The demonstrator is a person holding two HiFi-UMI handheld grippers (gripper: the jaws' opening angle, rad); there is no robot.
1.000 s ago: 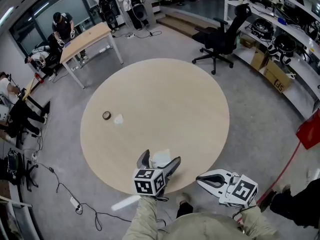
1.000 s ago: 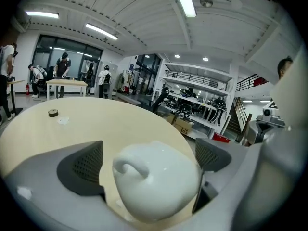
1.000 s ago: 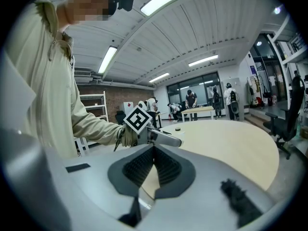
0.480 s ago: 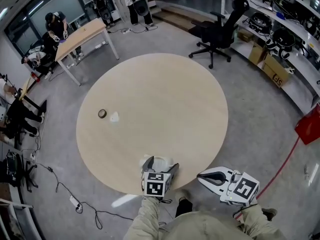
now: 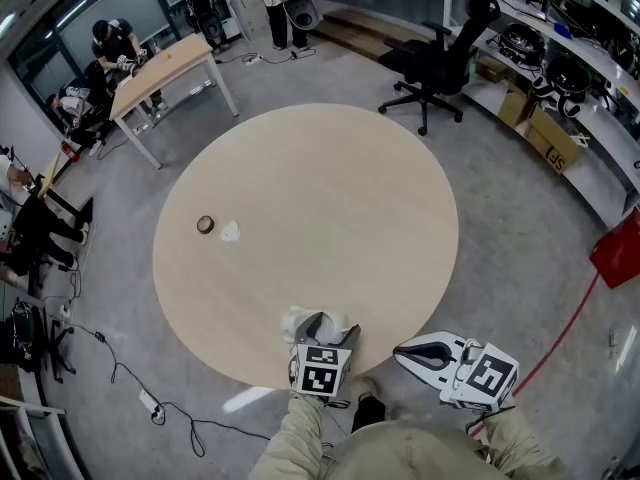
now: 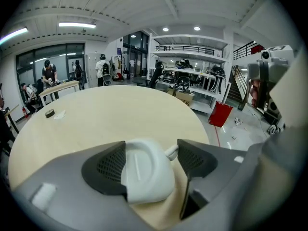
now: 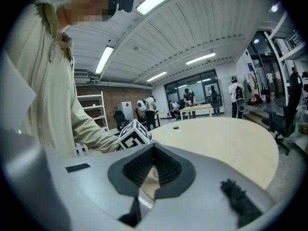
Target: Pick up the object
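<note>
A white, rounded plastic object (image 5: 303, 318) (image 6: 144, 170) lies on the round wooden table (image 5: 320, 188) close to its near edge. My left gripper (image 5: 325, 330) (image 6: 151, 160) is down around it, one jaw on each side. Its jaws have just been closing on the object. In the left gripper view the left pad (image 6: 107, 167) lies against the object, and a strip of table still shows between the body and the right pad (image 6: 195, 159). My right gripper (image 5: 402, 354) (image 7: 154, 165) hovers off the table edge to the right, jaws together and holding nothing.
A dark tape roll (image 5: 205, 225) and a small white scrap (image 5: 231, 232) lie at the table's left. A black office chair (image 5: 440, 68) stands behind it, a rectangular wooden desk (image 5: 165, 73) with people at the back left, and a red object (image 5: 618, 253) on the floor at right.
My left gripper has dropped onto the white object and its jaws have narrowed around it. The right gripper has stayed where it was.
</note>
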